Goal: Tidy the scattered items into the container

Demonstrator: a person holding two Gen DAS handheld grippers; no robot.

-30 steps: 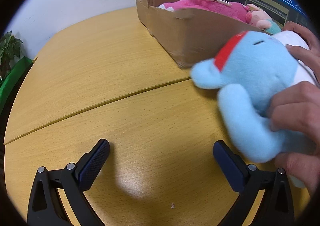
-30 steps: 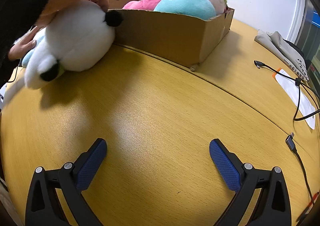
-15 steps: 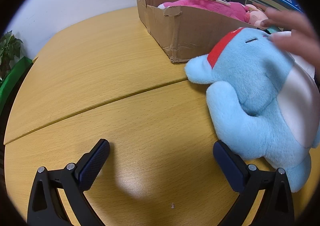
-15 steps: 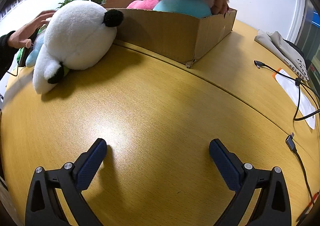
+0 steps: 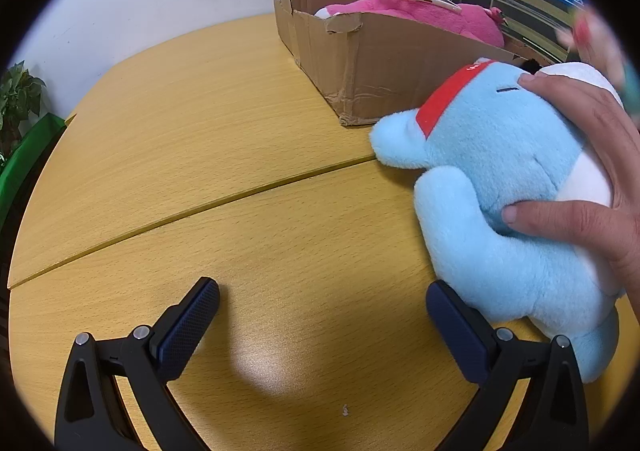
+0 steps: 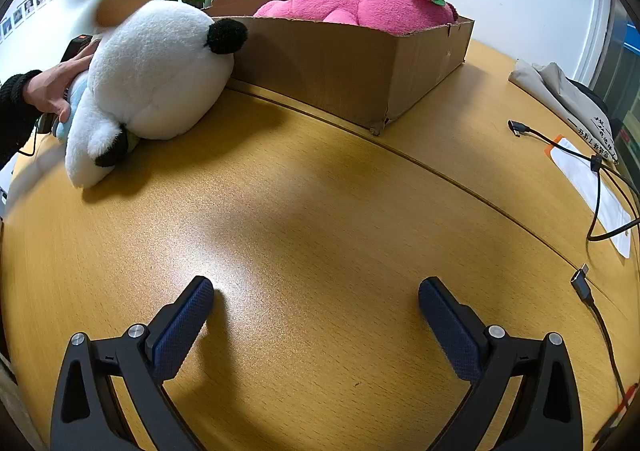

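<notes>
A bare hand [image 5: 592, 187] has returned to press the blue plush [image 5: 500, 187] at 3 o'clock, beside the cardboard box [image 5: 384, 67]; the teal plush has left it. Left gripper [image 5: 320, 327] and right gripper [image 6: 316, 323] gape wide, empty, so tidying waits.

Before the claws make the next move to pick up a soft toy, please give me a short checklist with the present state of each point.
1. Left claw open: ok, its jaws stand wide apart with nothing between them.
2. Right claw open: ok, also wide and holding nothing.
3. Light blue plush toy with red band free to grasp: not ok, a bare hand grips it.
4. White and black panda plush toy free: cannot tell, a blurred shape moves just above it.
5. Room in the brown cardboard box: cannot tell, the pink plush toy fills the part in view.
</notes>
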